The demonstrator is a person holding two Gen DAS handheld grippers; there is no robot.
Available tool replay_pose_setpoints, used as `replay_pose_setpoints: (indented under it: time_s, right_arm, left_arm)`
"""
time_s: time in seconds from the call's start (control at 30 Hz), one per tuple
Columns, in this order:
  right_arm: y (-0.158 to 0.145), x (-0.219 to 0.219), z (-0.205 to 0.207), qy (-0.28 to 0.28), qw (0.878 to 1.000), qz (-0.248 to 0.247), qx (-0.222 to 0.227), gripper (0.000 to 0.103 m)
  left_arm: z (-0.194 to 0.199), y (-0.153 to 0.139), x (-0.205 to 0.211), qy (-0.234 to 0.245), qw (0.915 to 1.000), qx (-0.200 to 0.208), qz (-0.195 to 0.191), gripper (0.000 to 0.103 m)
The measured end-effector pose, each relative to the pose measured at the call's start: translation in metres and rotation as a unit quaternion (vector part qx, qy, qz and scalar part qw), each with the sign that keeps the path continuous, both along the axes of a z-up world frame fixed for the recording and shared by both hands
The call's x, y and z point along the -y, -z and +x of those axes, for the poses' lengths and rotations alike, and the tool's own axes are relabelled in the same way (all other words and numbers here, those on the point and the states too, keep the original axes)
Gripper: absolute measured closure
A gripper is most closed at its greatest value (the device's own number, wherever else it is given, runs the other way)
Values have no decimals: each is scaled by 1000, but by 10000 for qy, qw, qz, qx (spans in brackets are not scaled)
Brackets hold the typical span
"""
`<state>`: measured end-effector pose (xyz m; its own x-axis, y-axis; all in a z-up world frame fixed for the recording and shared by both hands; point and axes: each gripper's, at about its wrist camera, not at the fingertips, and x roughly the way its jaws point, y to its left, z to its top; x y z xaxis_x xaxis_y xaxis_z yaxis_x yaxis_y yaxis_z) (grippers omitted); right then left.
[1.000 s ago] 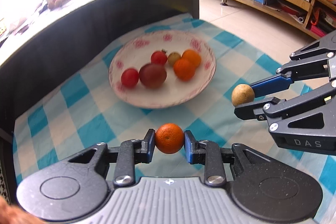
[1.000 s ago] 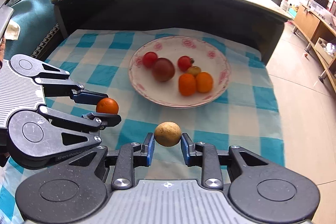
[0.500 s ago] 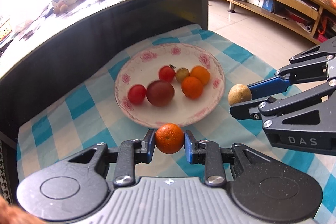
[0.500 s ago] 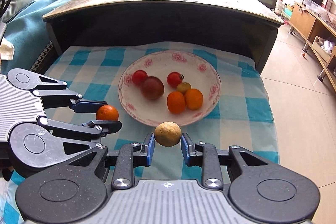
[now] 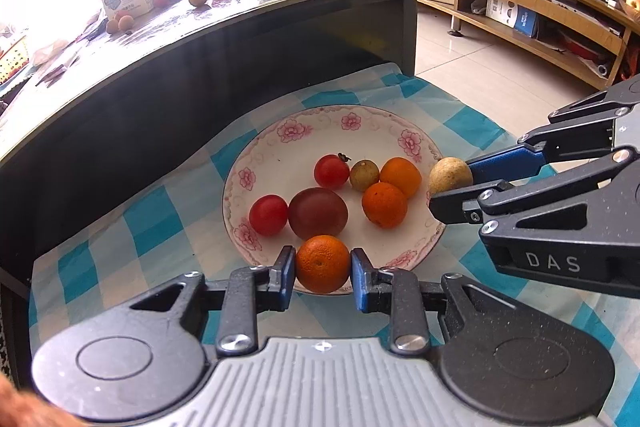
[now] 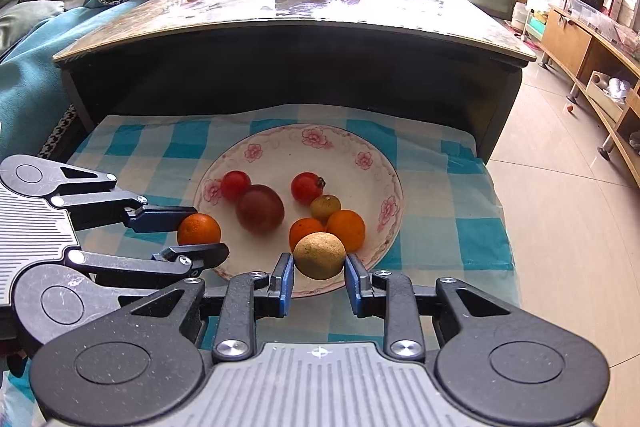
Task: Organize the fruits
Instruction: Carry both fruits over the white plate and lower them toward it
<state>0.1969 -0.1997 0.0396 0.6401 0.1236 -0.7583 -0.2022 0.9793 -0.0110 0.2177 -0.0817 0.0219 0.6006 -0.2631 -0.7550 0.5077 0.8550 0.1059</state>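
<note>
Left gripper (image 5: 323,263) clamps an orange (image 5: 322,263), right gripper (image 6: 319,255) a tan fruit (image 6: 319,255); plate (image 5: 280,139) just ahead below both, I think.

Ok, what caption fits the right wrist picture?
Right gripper carries a tan fruit over the flowered plate; left gripper brings an orange.

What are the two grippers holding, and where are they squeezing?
The left gripper pinches a small orange by its two sides. The right gripper pinches a tan round fruit the same way.
</note>
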Motion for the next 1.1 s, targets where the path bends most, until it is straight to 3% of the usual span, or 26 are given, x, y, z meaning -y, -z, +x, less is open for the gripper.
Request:
replay_pose_setpoints:
  time_s: [0.67, 1.1]
  right_arm:
    - [12, 3, 22, -17, 9999, -138, -16, 81]
    - [22, 3, 43, -109, 9998, -159, -48, 81]
  left_arm:
    - [20, 6, 7, -99, 9999, 62, -95, 65]
    - [38, 8, 2, -223, 9990, 63, -395, 65]
